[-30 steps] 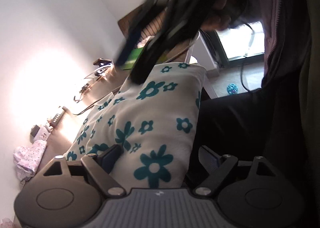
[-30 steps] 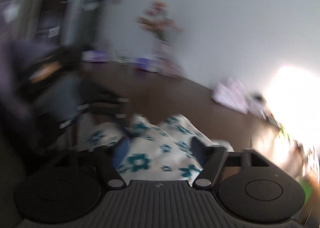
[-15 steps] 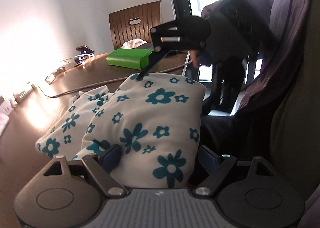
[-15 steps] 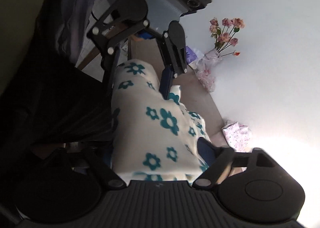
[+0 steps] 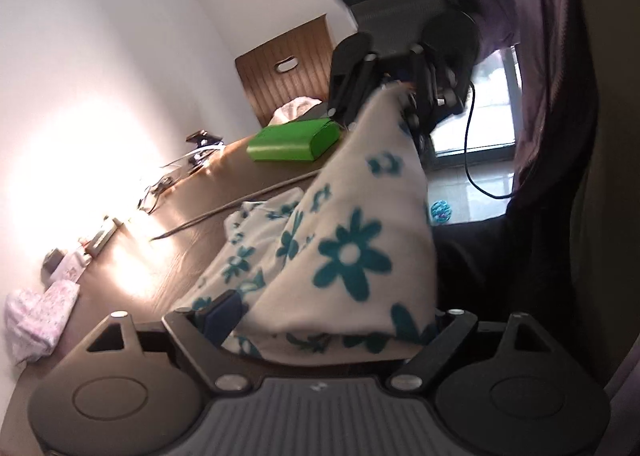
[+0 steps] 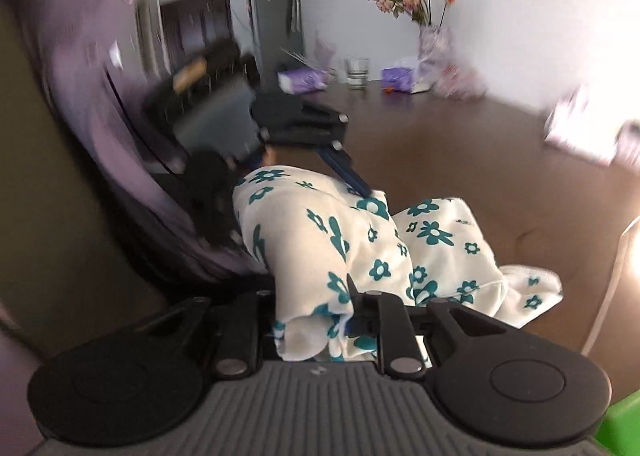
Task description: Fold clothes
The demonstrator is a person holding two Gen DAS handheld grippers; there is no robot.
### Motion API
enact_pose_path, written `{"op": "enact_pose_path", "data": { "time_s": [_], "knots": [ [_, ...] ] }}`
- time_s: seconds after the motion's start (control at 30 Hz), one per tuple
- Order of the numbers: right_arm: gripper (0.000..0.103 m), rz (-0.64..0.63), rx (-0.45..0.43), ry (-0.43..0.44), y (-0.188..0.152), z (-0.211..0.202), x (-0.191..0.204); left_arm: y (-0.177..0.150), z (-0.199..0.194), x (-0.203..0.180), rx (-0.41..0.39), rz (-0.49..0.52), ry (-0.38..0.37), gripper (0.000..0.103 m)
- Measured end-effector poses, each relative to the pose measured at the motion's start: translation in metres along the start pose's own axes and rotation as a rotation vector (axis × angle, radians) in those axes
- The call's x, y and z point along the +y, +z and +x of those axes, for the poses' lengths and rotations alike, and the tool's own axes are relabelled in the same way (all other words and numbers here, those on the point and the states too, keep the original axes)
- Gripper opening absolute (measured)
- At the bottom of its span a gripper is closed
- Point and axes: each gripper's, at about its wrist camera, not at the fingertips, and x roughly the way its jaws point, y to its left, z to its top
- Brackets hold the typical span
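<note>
Where sunlight glares off the brown wooden table (image 5: pixel 188 252) by a white wall (image 5: pixel 132 36), a floral garment (image 5: pixel 340 248) is draped at its near edge. Flowers are held in a vase (image 6: pixel 434 41); a glass (image 6: pixel 357 72) is seen nearby. The left gripper (image 5: pixel 320 318) is spread wide around the cloth; the right gripper (image 6: pixel 316 316) is closing on a fold.

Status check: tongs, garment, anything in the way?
Right tongs closing on floral garment. Left tongs wide, cloth between. Green box beyond, not blocking.
</note>
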Motion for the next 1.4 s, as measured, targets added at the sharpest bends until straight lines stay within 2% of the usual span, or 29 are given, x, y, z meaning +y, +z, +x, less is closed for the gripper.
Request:
{"op": "enact_pose_path", "data": {
  "time_s": [0.07, 0.13, 0.2, 0.23, 0.27, 0.3, 0.37, 0.4, 0.43, 0.47, 0.5, 0.53, 0.57, 0.67, 0.73, 0.8, 0.9, 1.0, 1.03, 1.1, 1.17, 1.23, 1.27, 1.3, 1.37, 1.4],
  "knots": [
    [0.019, 0.07, -0.005, 0.052, 0.005, -0.005, -0.015, 0.003, -0.001, 0.0, -0.036, -0.002, -0.039, 0.086],
    [0.02, 0.16, -0.041, 0.087, 0.009, -0.009, -0.033, 0.006, 0.006, 0.018, -0.052, -0.105, -0.144, 0.08],
    [0.026, 0.247, -0.09, 0.094, 0.007, -0.011, -0.048, 0.002, 0.012, 0.045, -0.067, -0.295, -0.242, 0.07],
    [0.032, 0.289, -0.116, 0.072, 0.005, -0.012, -0.055, 0.0, 0.016, 0.059, -0.074, -0.39, -0.291, 0.065],
    [0.057, 0.33, -0.142, 0.034, 0.001, -0.014, -0.062, -0.007, 0.021, 0.075, -0.091, -0.517, -0.322, 0.061],
    [0.068, 0.373, -0.161, -0.008, -0.002, -0.013, -0.068, -0.015, 0.026, 0.091, -0.107, -0.645, -0.352, 0.056],
    [0.067, 0.464, -0.199, -0.099, -0.009, -0.006, -0.078, -0.034, 0.042, 0.115, -0.117, -0.898, -0.418, 0.053],
    [0.065, 0.511, -0.231, -0.128, -0.013, -0.003, -0.081, -0.04, 0.047, 0.121, -0.124, -0.98, -0.431, 0.05],
    [0.062, 0.557, -0.264, -0.147, -0.017, -0.001, -0.083, -0.047, 0.053, 0.128, -0.131, -1.06, -0.443, 0.048],
    [0.051, 0.599, -0.29, -0.164, -0.02, 0.002, -0.085, -0.051, 0.057, 0.13, -0.132, -1.124, -0.439, 0.048],
    [0.041, 0.638, -0.31, -0.18, -0.023, 0.005, -0.087, -0.052, 0.059, 0.132, -0.127, -1.164, -0.418, 0.048],
    [0.036, 0.676, -0.33, -0.196, -0.025, 0.008, -0.088, -0.054, 0.062, 0.134, -0.121, -1.204, -0.396, 0.049],
    [0.033, 0.715, -0.35, -0.211, -0.027, 0.011, -0.09, -0.056, 0.062, 0.139, -0.114, -1.236, -0.376, 0.049],
    [0.033, 0.764, -0.358, -0.298, -0.03, 0.017, -0.092, -0.066, 0.061, 0.148, -0.098, -1.332, -0.3, 0.062],
    [0.037, 0.762, -0.342, -0.368, -0.025, 0.022, -0.092, -0.072, 0.057, 0.147, -0.105, -1.371, -0.25, 0.067],
    [0.043, 0.744, -0.335, -0.425, -0.021, 0.024, -0.089, -0.077, 0.055, 0.145, -0.118, -1.412, -0.169, 0.074],
    [0.043, 0.678, -0.353, -0.485, -0.017, 0.017, -0.077, -0.077, 0.039, 0.141, -0.16, -1.459, -0.042, 0.074],
    [0.043, 0.525, -0.349, -0.641, -0.007, 0.007, -0.055, -0.064, 0.013, 0.136, -0.143, -1.414, 0.188, 0.074],
    [0.043, 0.472, -0.353, -0.682, -0.002, 0.006, -0.048, -0.055, 0.005, 0.134, -0.172, -1.373, 0.264, 0.075],
    [0.043, 0.394, -0.381, -0.702, 0.004, 0.004, -0.039, -0.037, -0.013, 0.129, -0.233, -1.285, 0.414, 0.076],
    [0.041, 0.339, -0.404, -0.683, 0.01, 0.002, -0.032, -0.012, -0.008, 0.121, -0.275, -1.149, 0.422, 0.077],
    [0.029, 0.302, -0.353, -0.684, 0.014, 0.012, -0.03, 0.013, -0.004, 0.112, -0.315, -1.012, 0.427, 0.077],
    [0.02, 0.3, -0.32, -0.691, 0.013, 0.021, -0.032, 0.022, 0.01, 0.11, -0.277, -0.959, 0.409, 0.077],
    [0.016, 0.306, -0.286, -0.698, 0.011, 0.031, -0.034, 0.024, 0.021, 0.109, -0.237, -0.928, 0.397, 0.074],
    [0.014, 0.333, -0.254, -0.712, 0.002, 0.039, -0.031, 0.021, 0.041, 0.114, -0.169, -0.964, 0.374, 0.062],
    [0.014, 0.345, -0.261, -0.715, -0.002, 0.039, -0.029, 0.013, 0.046, 0.12, -0.141, -1.018, 0.352, 0.056]
  ]
}}
